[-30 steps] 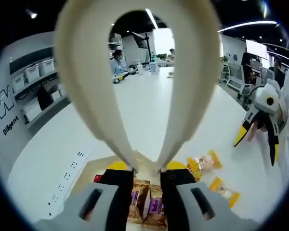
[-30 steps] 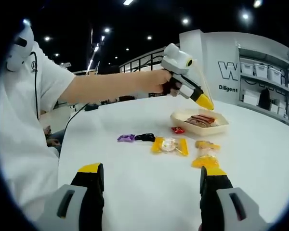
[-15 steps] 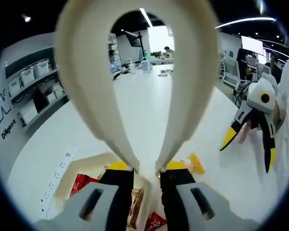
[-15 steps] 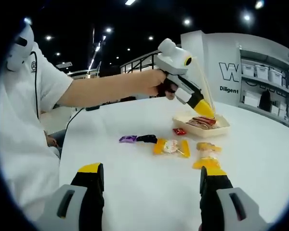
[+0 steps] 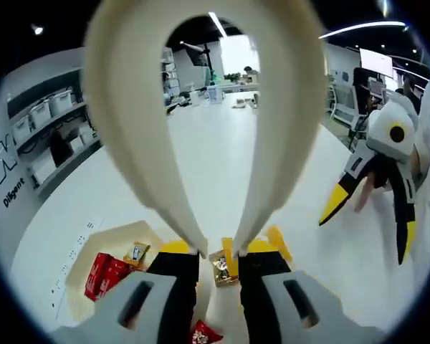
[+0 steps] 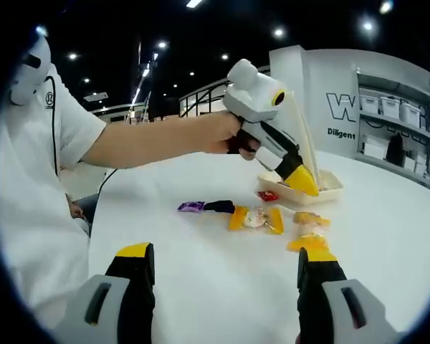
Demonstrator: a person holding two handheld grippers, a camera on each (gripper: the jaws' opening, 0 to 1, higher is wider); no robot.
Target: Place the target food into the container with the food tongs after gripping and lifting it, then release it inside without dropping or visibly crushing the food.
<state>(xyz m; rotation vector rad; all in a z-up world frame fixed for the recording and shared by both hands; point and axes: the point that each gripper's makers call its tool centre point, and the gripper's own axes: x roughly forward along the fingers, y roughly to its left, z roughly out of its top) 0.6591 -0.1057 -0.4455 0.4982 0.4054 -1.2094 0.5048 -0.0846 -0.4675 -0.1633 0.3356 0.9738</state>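
My left tool (image 5: 218,252) stays clenched on the cream food tongs (image 5: 204,107), their tips just above a yellow-wrapped snack (image 5: 221,266) on the bench (image 5: 201,158), beside the container (image 5: 79,266). I judge I'm reaching for it; next, open and straddle it. My right tool (image 6: 222,276) idles, released.

Bright overhead ceiling lights, dark ceiling, fisheye-warped edges.
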